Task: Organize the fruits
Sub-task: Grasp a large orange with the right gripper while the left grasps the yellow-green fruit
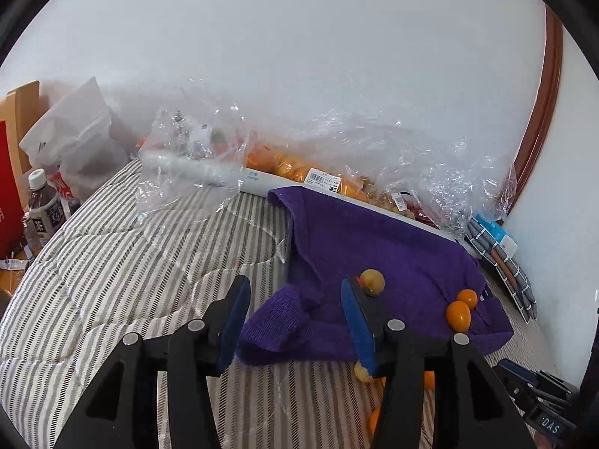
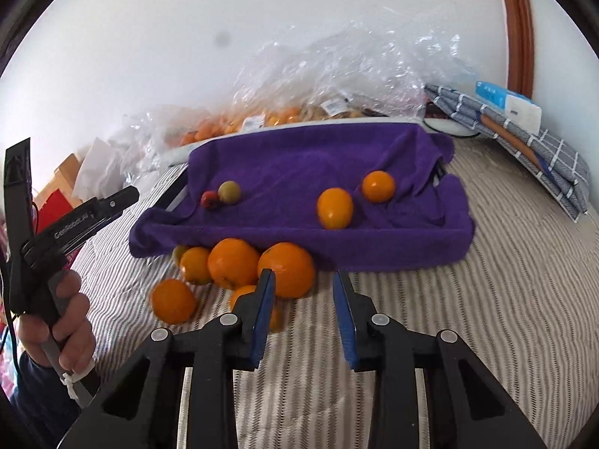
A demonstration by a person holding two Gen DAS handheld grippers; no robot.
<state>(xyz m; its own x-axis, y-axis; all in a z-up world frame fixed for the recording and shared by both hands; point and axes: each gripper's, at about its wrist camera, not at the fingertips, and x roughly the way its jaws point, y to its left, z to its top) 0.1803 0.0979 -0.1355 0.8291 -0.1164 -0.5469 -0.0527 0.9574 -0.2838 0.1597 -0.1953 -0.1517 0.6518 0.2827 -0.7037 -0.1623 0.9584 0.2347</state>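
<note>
The loose fruit lies in two places on the bed [image 2: 486, 299]. Six pieces huddle on the striped quilt against the near edge of the purple towel [image 2: 299, 157]: five oranges [image 2: 232, 262], two of them clearly larger, plus one small yellowish fruit [image 2: 179, 250] half hidden at the towel's hem. Four more sit up on the towel, which looks draped over a tray: two small orange fruits [image 2: 334, 207] near each other on the right, and a yellow-green fruit [image 2: 229, 192] touching a red fruit [image 2: 209, 200] on the left. Bagged fruit [image 2: 232, 123] in clear plastic waits against the wall. The right gripper [image 2: 303, 280] hangs just by the near pile, its fingers [image 2: 264, 299] a narrow gap apart with nothing between them. The left gripper [image 1: 295, 292] points at the towel's folded corner, fingers parted and empty. The oranges are likely firm, moderately heavy and apt to roll on the soft quilt, so they are best taken across the widest part with steady, modest pressure. The small fruits look light, smooth-skinned and easier to bruise or squirt free, so they want a centred, gentle pinch.
</note>
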